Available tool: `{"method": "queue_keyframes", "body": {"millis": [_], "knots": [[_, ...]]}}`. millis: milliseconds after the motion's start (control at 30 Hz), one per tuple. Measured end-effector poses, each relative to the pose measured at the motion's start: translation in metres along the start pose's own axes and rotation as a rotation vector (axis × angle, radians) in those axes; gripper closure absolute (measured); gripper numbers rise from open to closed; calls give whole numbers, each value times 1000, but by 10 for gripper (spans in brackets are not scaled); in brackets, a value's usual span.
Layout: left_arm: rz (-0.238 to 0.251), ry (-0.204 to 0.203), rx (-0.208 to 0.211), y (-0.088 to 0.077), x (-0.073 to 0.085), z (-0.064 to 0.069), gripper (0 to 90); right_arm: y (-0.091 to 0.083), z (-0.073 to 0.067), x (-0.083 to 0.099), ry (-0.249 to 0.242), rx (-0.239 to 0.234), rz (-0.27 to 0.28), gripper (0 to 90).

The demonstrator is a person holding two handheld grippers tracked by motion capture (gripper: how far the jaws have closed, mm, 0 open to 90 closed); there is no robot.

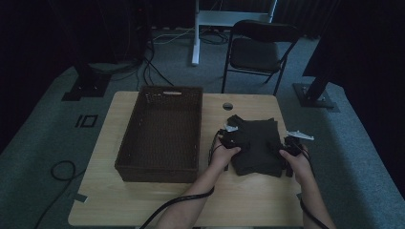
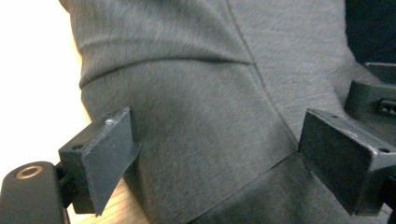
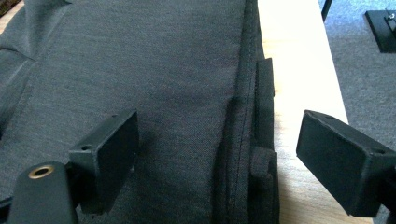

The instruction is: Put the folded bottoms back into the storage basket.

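Both hands are down at the folded dark grey cloth garment [image 1: 255,145], which lies on the pale wooden table [image 1: 143,200] at three o'clock from the dark woven rectangular basket [image 1: 162,133]. The left gripper [image 2: 217,158] stands with jaws apart, straddling the garment's nine o'clock edge; the right gripper [image 3: 217,156] stands likewise spread over the three o'clock seam. This looks like the grasp step: next, both should close on fabric before lifting towards the basket.
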State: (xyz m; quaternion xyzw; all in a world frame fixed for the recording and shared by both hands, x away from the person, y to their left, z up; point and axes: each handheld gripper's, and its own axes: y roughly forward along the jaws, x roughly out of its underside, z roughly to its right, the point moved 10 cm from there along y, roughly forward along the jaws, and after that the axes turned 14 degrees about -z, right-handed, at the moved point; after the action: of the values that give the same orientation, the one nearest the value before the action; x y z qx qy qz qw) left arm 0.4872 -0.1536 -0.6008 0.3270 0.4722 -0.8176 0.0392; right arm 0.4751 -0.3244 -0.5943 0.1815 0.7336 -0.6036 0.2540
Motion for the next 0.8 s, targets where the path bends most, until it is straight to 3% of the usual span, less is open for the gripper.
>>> {"method": "queue_keyframes", "body": {"millis": [467, 600, 800], "knots": [[22, -31, -3, 3, 3, -1, 86, 12, 1, 4, 45, -61, -13, 110], [22, -35, -2, 5, 2, 0, 79, 16, 2, 6, 84, -93, 2, 108], [20, -28, 7, 5, 2, 1, 108, 16, -1, 5, 77, -111, 3, 156]]}}
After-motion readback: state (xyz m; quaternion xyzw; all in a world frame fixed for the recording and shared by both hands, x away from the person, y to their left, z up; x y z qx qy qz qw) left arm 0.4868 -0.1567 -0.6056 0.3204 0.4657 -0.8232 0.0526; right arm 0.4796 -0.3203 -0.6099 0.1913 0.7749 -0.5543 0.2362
